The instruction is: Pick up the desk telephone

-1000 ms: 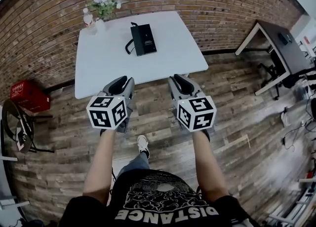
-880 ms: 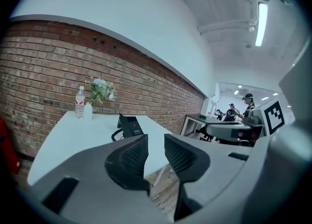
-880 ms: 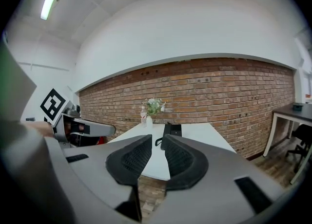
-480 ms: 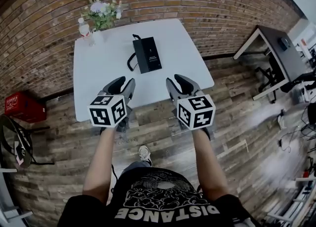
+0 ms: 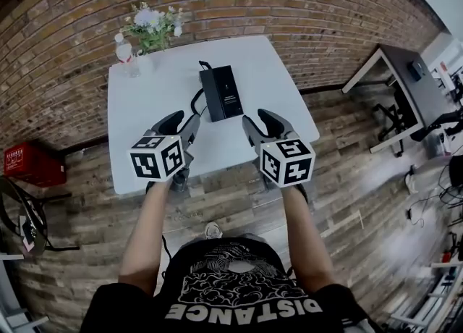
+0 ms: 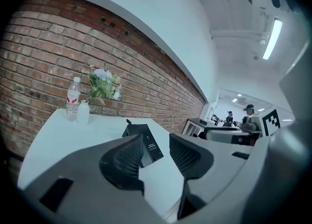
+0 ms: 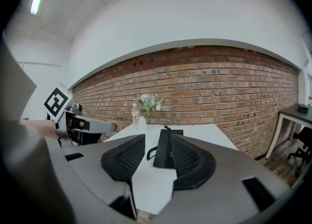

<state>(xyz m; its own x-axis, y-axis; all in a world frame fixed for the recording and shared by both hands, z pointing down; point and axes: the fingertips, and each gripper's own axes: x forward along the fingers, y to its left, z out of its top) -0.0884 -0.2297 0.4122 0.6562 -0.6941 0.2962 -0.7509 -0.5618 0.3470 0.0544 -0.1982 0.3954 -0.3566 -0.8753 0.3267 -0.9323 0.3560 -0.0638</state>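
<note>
The phone (image 5: 221, 93) lies at upper centre of the head view on the white table (image 5: 145, 121), touched by neither gripper. The left gripper (image 5: 184, 119) and right gripper (image 5: 260, 119) sit either side of its near end. Their jaws have just been opening and now stand parted and empty.

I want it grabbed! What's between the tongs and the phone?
Head view: only bare table and the cord of the telephone. The left tongs and right tongs have just been opening, both empty.

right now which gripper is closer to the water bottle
Left. The left gripper is diagonally toward the person and right of the water bottle; the right gripper is farther right.
</note>
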